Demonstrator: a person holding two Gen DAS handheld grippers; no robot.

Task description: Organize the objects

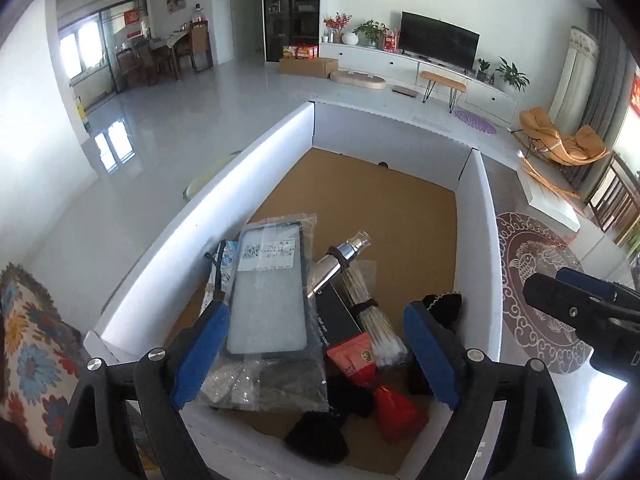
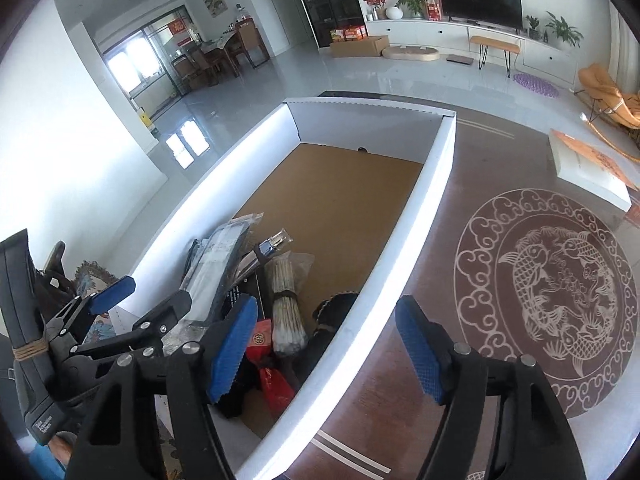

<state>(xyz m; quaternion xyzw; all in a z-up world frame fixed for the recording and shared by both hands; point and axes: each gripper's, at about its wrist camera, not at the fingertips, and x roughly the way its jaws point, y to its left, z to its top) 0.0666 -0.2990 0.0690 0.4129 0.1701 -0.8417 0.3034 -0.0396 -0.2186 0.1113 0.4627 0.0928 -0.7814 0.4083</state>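
Note:
A white box [image 1: 208, 216] with a brown cardboard floor holds a pile at its near end: a phone case in a clear bag [image 1: 268, 300], a silver bottle [image 1: 340, 260], a bundle of sticks [image 1: 372, 312], red packets [image 1: 396, 412] and black cloth [image 1: 320, 436]. My left gripper [image 1: 316, 356] is open and empty, just above the pile. My right gripper [image 2: 324, 352] is open and empty over the box's right wall [image 2: 400, 248]. The pile also shows in the right wrist view, with the sticks [image 2: 286, 304] and the bagged case [image 2: 216, 272].
The box stands on a dark brown table [image 2: 500, 168] with a round fish pattern [image 2: 552, 292]. A flat white box [image 2: 588, 168] lies at the table's far right. A patterned cushion [image 1: 28, 344] is at the left. The far half of the box floor [image 1: 380, 200] is bare.

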